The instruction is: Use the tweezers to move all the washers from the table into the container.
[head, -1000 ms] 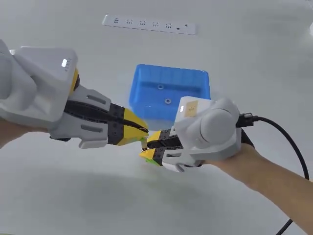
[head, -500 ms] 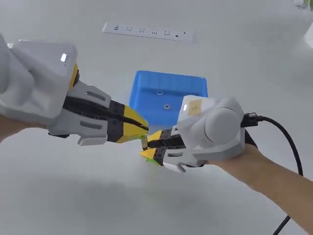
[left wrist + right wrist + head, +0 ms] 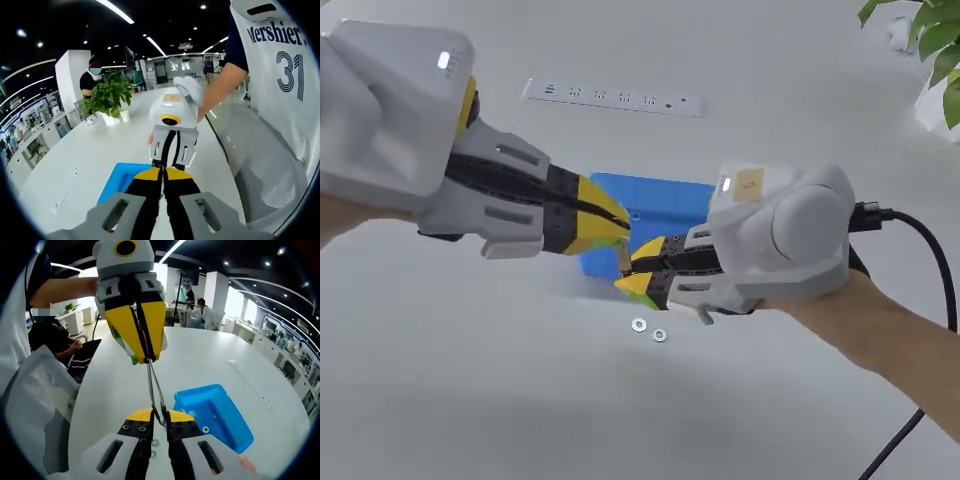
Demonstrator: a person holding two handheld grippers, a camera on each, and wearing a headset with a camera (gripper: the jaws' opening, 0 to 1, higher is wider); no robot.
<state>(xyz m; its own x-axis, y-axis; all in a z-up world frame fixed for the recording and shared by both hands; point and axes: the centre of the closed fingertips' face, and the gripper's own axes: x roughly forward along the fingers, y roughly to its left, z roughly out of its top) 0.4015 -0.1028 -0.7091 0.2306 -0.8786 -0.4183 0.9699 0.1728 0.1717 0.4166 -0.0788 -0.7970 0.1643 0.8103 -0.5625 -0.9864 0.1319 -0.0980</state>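
Note:
My left gripper (image 3: pixel 618 226) and right gripper (image 3: pixel 628 276) meet tip to tip above the table, both shut on the thin metal tweezers (image 3: pixel 623 258). In the right gripper view the tweezers (image 3: pixel 156 387) run from the left gripper (image 3: pixel 145 359) down into my right gripper (image 3: pixel 160 421). Two washers (image 3: pixel 639 325) (image 3: pixel 660 335) lie on the white table just below the grippers. Behind them sits the blue container (image 3: pixel 665 192), its front hidden by the grippers. It holds two washers (image 3: pixel 205 429) (image 3: pixel 216 416). The left gripper view faces the right gripper (image 3: pixel 172 131).
A white power strip (image 3: pixel 610 97) lies at the back of the table. A potted plant (image 3: pixel 925 45) stands at the far right. A black cable (image 3: pixel 920 300) trails from the right gripper. A mesh chair (image 3: pixel 35 410) stands off the table edge.
Both grippers, still tip to tip on the tweezers, have risen from the table, uncovering two washers beneath them. The head camera has also shifted.

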